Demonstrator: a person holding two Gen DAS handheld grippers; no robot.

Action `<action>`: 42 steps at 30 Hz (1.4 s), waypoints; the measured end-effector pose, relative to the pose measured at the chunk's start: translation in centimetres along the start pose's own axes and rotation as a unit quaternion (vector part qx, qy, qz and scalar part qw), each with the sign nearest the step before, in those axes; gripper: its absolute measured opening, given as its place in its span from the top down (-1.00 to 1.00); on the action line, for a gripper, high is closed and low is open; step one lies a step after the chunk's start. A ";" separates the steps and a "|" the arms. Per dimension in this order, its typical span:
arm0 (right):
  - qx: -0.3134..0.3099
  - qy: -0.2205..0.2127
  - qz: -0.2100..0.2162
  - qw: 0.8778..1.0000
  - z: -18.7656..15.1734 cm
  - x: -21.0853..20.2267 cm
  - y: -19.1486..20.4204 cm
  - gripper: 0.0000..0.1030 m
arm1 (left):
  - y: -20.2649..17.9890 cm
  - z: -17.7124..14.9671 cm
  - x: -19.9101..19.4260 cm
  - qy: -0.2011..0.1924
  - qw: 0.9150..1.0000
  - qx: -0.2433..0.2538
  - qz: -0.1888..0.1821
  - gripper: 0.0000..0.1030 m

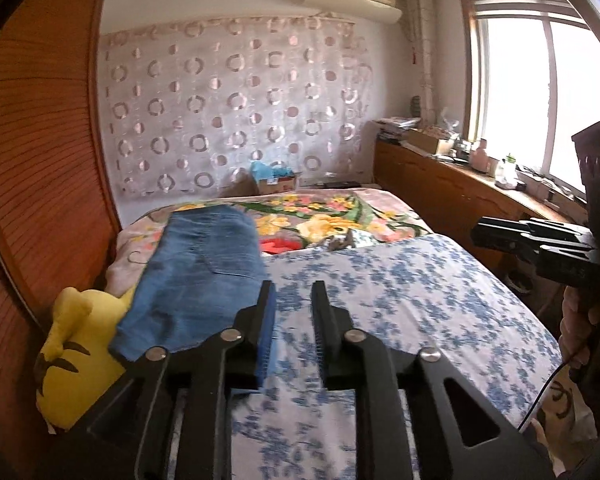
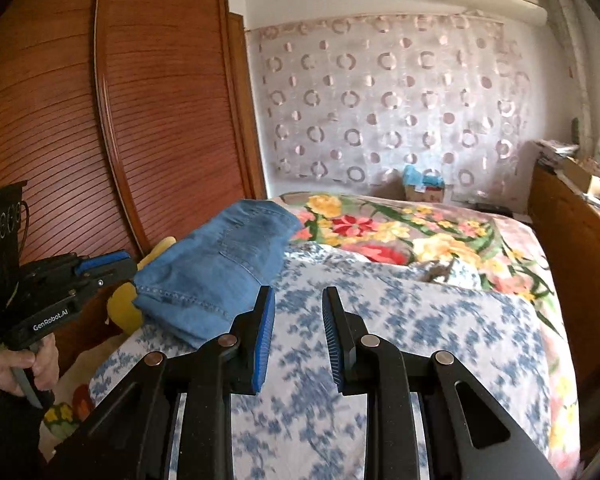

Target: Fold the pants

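Only right wrist shows the hand (image 2: 22,364) beside folded jeans (image 2: 216,268)

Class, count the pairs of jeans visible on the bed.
1: the folded jeans lie at the bed's left edge, partly over a yellow plush toy. Others may be hidden.

The pants (image 1: 202,276) are blue denim with paler faded patches. They lie on a white sheet (image 1: 400,312) printed with small blue flowers. Beyond it the blanket (image 2: 432,236) is pink with yellow and red blooms and green leaves. The toy (image 1: 72,360) is yellow with dark marks. The wardrobe (image 2: 140,120) is reddish-brown and slatted. Both grippers are black with blue pads (image 2: 265,336)
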State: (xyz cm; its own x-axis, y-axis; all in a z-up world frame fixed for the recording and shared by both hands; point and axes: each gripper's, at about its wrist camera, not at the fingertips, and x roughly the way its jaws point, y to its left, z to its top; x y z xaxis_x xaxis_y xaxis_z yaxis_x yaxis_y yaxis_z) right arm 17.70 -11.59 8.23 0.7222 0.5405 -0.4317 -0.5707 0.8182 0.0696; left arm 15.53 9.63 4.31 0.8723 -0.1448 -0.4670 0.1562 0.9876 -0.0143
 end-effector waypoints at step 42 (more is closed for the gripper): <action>0.041 -0.088 -0.120 0.988 -6.3 -13.5 4.3 -0.18 | -11.9 -1.7 -9.8 -0.063 0.998 -0.002 0.006 -0.99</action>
State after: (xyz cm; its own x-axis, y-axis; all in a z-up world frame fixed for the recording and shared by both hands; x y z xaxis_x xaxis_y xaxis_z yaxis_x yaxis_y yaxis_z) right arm 3.04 -16.59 8.65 0.8933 0.3495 -0.2827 -0.3473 0.9359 0.0593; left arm 4.33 -0.65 7.52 0.9257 -0.1387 -0.3518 0.1435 0.9896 -0.0127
